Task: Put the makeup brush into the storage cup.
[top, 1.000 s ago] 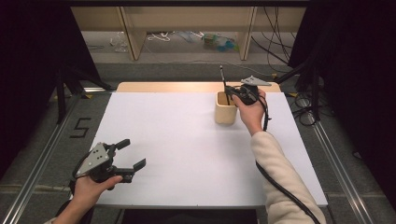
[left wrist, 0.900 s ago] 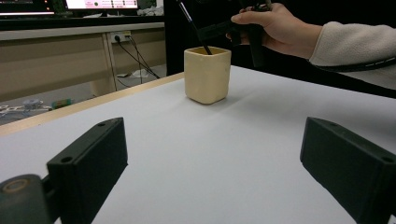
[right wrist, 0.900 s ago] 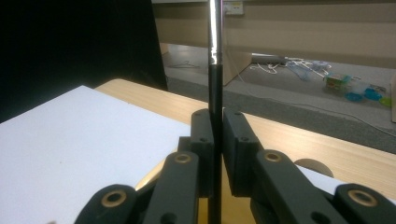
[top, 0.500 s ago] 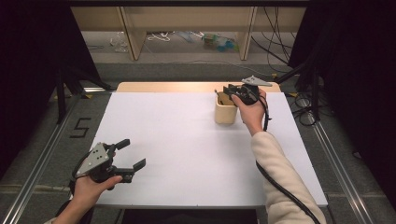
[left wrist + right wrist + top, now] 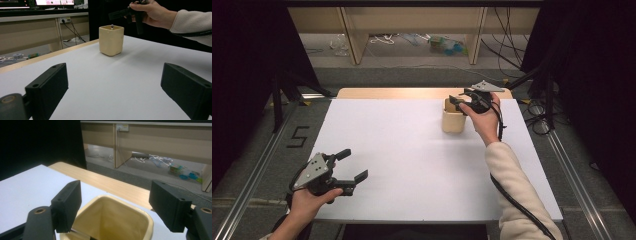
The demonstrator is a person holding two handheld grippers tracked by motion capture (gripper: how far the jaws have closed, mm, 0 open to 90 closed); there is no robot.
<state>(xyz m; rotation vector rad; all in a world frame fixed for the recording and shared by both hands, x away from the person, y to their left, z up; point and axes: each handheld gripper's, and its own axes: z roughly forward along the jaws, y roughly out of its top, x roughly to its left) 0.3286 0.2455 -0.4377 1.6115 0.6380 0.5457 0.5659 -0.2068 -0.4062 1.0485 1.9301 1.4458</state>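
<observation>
A cream square cup [image 5: 453,119] stands at the far right of the white tabletop [image 5: 412,160]. My right gripper [image 5: 460,100] hovers just above its mouth, and its jaws have just been opening, with nothing between them. In the right gripper view the cup [image 5: 112,220] lies directly beneath the open right gripper [image 5: 116,195]. A thin dark stick rests inside the cup, its small tip [image 5: 112,26] poking over the rim. My left gripper [image 5: 356,164] is held open and empty at the near left, with its jaws spread wide toward the cup [image 5: 111,40].
A wooden strip [image 5: 387,93] runs along the table's far edge. Beyond it are shelf legs, cables and clutter on the floor. A "5" mark [image 5: 298,136] and metal rails lie to the left. Black curtains close both sides.
The dark stick that stood up in my right gripper above the cup has dropped into the cup, and the right jaws have spread apart. The left gripper has not moved.
</observation>
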